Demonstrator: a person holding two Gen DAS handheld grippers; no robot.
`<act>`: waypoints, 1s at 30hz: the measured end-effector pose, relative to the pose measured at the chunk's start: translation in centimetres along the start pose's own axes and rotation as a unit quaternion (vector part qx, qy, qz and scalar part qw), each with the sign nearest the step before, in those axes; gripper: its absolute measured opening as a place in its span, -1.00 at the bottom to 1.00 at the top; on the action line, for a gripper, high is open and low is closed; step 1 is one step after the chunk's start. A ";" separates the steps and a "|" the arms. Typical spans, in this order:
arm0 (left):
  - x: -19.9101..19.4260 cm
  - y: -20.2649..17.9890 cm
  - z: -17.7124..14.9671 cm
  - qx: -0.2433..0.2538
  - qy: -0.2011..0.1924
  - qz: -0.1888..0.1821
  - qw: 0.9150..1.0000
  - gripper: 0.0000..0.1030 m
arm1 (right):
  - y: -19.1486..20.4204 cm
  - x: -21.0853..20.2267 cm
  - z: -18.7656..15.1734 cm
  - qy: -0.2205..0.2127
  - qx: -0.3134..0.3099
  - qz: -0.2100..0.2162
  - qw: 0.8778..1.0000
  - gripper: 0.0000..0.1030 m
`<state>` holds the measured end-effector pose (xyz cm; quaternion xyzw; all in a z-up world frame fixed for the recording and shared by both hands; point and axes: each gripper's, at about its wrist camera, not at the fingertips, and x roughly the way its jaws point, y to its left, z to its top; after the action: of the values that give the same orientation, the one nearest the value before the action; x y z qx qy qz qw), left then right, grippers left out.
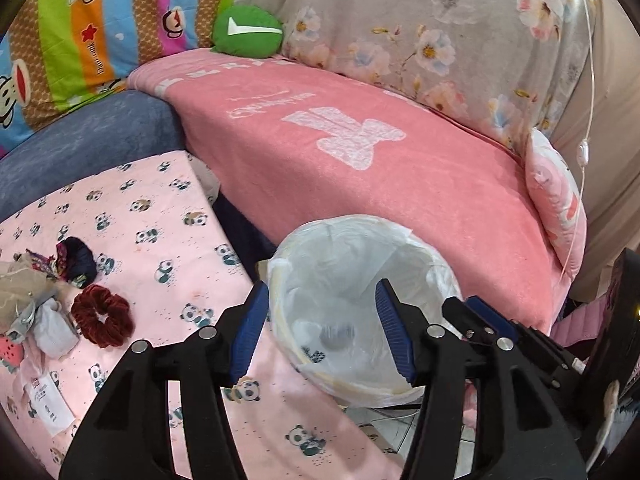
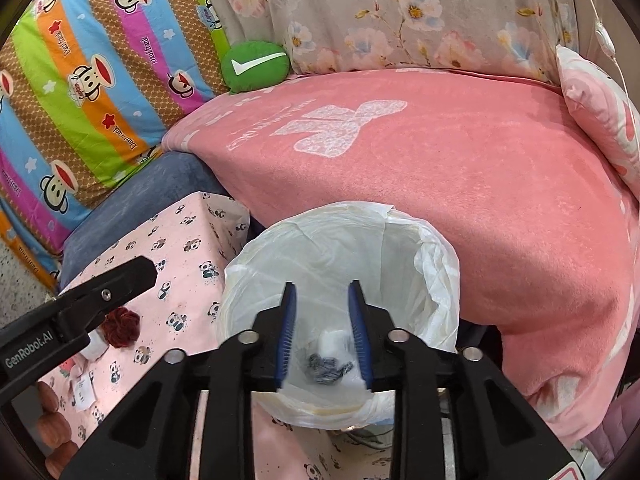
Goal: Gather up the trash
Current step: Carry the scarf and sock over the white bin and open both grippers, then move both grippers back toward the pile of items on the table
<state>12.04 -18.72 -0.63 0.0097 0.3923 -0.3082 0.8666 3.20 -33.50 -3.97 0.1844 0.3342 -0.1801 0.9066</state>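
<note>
From the left wrist, the left gripper hangs over the bag-lined bin with jaws wide and empty; a blurred grey scrap shows inside, too smeared to judge its axis. From the right wrist, the right gripper has a narrower gap, nothing pinched, above the dark crumpled trash lying crosswise on the bin's floor.

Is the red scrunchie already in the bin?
No, the red scrunchie lies on the panda cloth, beside the lined bin.

Both wrist views steeply down, close over shared bin.
</note>
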 end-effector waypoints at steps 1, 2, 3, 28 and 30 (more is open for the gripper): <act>0.0 0.4 -0.2 -0.003 0.001 0.003 1.000 0.02 | 0.2 -0.1 -0.1 0.001 0.000 0.001 1.000 -0.33; -0.1 0.9 -0.4 -0.007 0.003 0.008 1.000 0.03 | 0.4 -0.2 -0.3 0.002 -0.001 0.000 1.000 -0.26; -0.3 1.3 -0.6 -0.010 0.004 0.012 1.000 0.03 | 0.7 -0.3 -0.5 0.003 -0.003 0.000 1.000 -0.23; -8.4 13.6 -8.1 -0.125 -0.002 0.119 0.985 0.26 | 11.4 -3.8 -6.0 0.026 -0.089 0.048 0.995 0.25; -9.0 14.7 -8.5 -0.133 -0.003 0.125 0.983 0.26 | 12.3 -3.9 -6.4 0.028 -0.096 0.053 0.994 0.25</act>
<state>9.75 0.09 -3.66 -0.0576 0.4230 -0.1424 0.8930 2.47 -19.11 -3.27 0.1187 0.3650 -0.0941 0.9186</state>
